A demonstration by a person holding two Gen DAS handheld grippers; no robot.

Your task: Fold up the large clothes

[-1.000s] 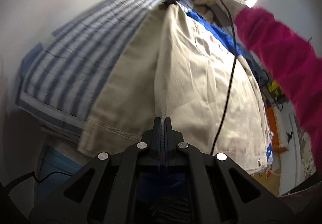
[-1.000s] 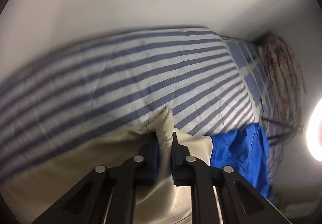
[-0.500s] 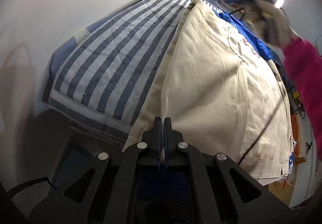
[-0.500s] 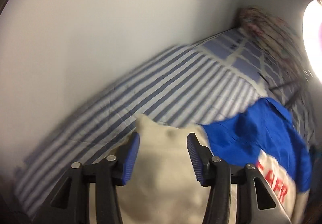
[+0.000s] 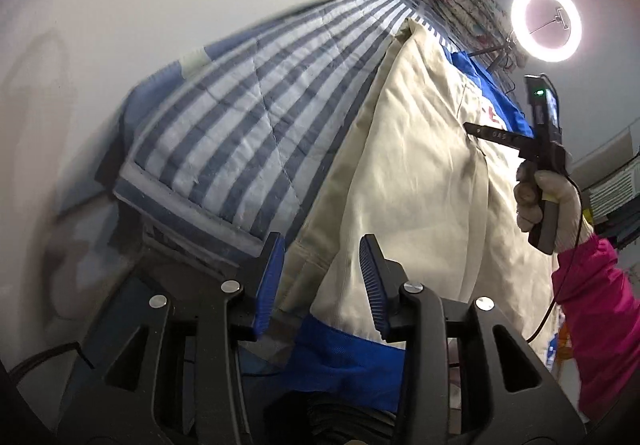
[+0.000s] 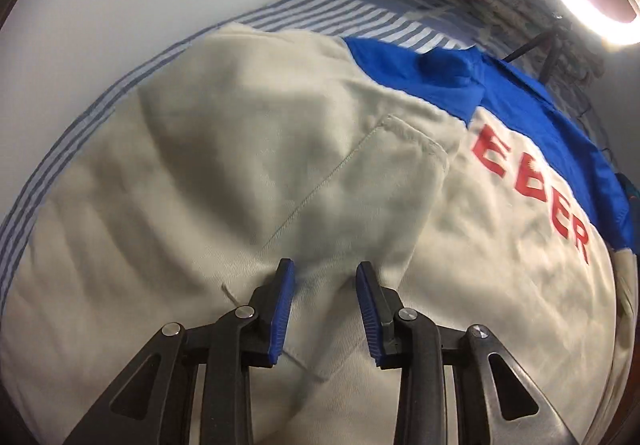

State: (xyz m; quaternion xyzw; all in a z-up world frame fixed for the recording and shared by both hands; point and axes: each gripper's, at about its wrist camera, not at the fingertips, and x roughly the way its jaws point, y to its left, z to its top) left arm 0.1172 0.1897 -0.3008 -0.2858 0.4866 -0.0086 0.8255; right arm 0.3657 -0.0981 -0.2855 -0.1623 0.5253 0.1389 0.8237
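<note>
A large beige work jacket [image 5: 420, 173] with a blue yoke [image 6: 432, 77] and red letters [image 6: 532, 189] lies spread on a blue-striped bed cover [image 5: 240, 117]. My left gripper [image 5: 322, 265] hovers over the jacket's near hem. Its jaws are opening, and the cloth shows between them without being pinched. My right gripper [image 6: 326, 285] points down at the chest just below the stitched pocket [image 6: 360, 181]. Its jaws are closing, with flat cloth beneath and nothing pressed between the pads. The left wrist view also shows the right gripper [image 5: 496, 135], held by a gloved hand [image 5: 548, 205].
A lit ring light [image 5: 546, 21] stands at the bed's far end beside a bundled patterned quilt [image 5: 460, 1]. A pale wall [image 5: 160, 5] runs along the bed's left side. A black cable [image 5: 560, 285] hangs from the right gripper along a pink sleeve [image 5: 596, 305].
My left gripper has opened and let go of the beige fold. My right gripper released the jacket's far corner and swung back over the chest. The jacket now lies flat.
</note>
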